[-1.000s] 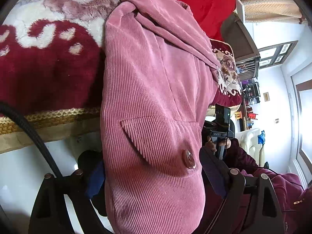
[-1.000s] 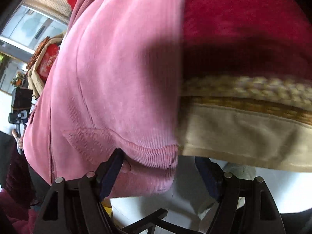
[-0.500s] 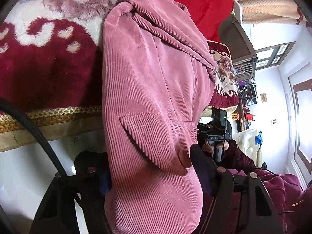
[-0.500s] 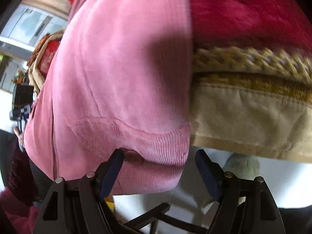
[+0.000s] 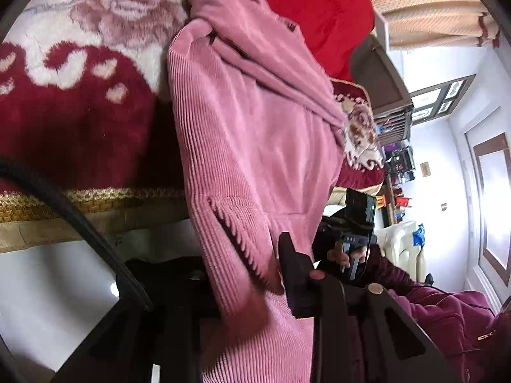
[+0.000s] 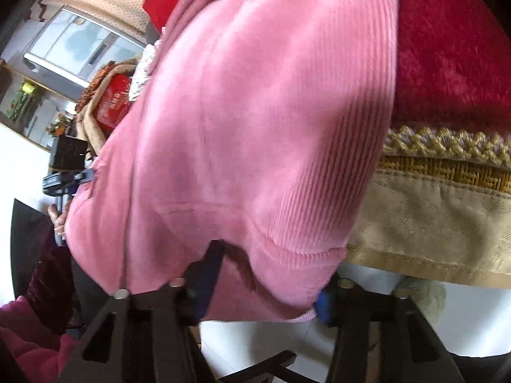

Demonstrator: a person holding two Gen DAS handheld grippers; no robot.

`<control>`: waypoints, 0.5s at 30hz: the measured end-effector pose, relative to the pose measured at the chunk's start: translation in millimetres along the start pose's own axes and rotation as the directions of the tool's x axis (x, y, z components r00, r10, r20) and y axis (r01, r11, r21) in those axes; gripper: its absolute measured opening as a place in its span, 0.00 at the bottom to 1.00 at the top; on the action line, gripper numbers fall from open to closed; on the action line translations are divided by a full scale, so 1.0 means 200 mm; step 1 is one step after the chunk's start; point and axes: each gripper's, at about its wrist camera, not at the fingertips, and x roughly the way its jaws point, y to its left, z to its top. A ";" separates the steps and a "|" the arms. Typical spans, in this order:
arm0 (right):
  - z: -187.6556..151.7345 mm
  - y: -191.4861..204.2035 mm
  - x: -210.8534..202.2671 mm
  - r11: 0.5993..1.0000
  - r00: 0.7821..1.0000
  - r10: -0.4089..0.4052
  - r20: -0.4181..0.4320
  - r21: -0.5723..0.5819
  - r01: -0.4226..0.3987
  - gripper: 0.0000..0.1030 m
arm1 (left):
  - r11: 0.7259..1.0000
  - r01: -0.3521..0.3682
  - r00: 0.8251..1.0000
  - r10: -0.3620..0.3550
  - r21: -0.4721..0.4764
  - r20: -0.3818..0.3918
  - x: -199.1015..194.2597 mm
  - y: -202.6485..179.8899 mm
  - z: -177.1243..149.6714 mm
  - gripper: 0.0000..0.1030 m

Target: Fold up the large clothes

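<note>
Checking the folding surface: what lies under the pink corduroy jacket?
The pink corduroy jacket lies on a red floral blanket with gold braid trim. Whatever sits directly beneath the jacket is covered.
</note>
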 end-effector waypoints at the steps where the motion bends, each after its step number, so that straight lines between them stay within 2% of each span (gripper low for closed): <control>1: -0.03 0.03 0.00 1.000 1.000 0.019 0.005 -0.018 -0.019 0.40 | 1.000 0.002 1.000 -0.002 0.008 -0.004 0.00 -0.01 0.00 0.26; 2: -0.04 0.08 -0.01 0.998 0.999 0.047 0.006 -0.046 -0.046 0.40 | 1.000 -0.001 1.000 0.001 0.013 -0.012 0.01 -0.02 0.01 0.31; 3: -0.05 0.12 -0.03 0.995 0.997 0.073 0.004 -0.069 -0.073 0.40 | 1.000 -0.003 1.000 0.003 0.016 -0.024 0.02 -0.03 0.01 0.46; 4: -0.04 0.11 -0.04 0.993 0.995 0.098 -0.003 -0.073 -0.098 0.40 | 1.000 0.001 0.999 0.000 0.015 -0.039 0.04 -0.03 0.01 0.53; 5: -0.04 0.11 -0.03 0.992 0.994 0.112 -0.006 -0.062 -0.112 0.40 | 1.000 -0.006 0.999 0.006 0.017 -0.047 0.05 -0.03 0.02 0.58; 7: -0.07 0.08 0.03 0.998 0.999 0.051 -0.016 -0.023 -0.051 0.44 | 1.000 -0.004 0.999 0.005 0.015 -0.050 0.07 -0.03 0.02 0.56; 8: -0.05 0.05 0.09 1.000 0.999 0.024 -0.031 -0.010 -0.024 0.44 | 1.000 0.004 0.999 -0.003 0.012 -0.045 0.07 -0.03 0.02 0.55; 10: -0.03 0.04 0.13 1.000 0.999 0.018 -0.044 -0.021 -0.018 0.43 | 1.000 -0.007 0.999 0.008 0.012 -0.038 0.07 -0.04 0.03 0.36; 11: -0.03 0.08 0.11 0.998 0.999 0.031 -0.035 -0.052 -0.033 0.39 | 1.000 -0.019 0.999 0.020 0.011 -0.038 0.07 -0.04 0.04 0.23; 13: 0.01 0.15 0.02 0.991 0.996 0.087 0.014 -0.104 -0.085 0.24 | 1.000 -0.018 0.999 0.018 0.006 -0.031 0.06 -0.03 0.04 0.17; 14: 0.02 0.19 -0.03 0.985 0.992 0.115 0.042 -0.135 -0.108 0.22 | 1.000 -0.019 1.000 0.019 0.011 -0.021 0.05 -0.03 0.04 0.12; 15: 0.04 0.24 -0.06 0.979 0.989 0.131 0.063 -0.164 -0.119 0.20 | 0.999 -0.023 1.000 0.023 0.023 -0.003 0.03 -0.05 0.04 0.11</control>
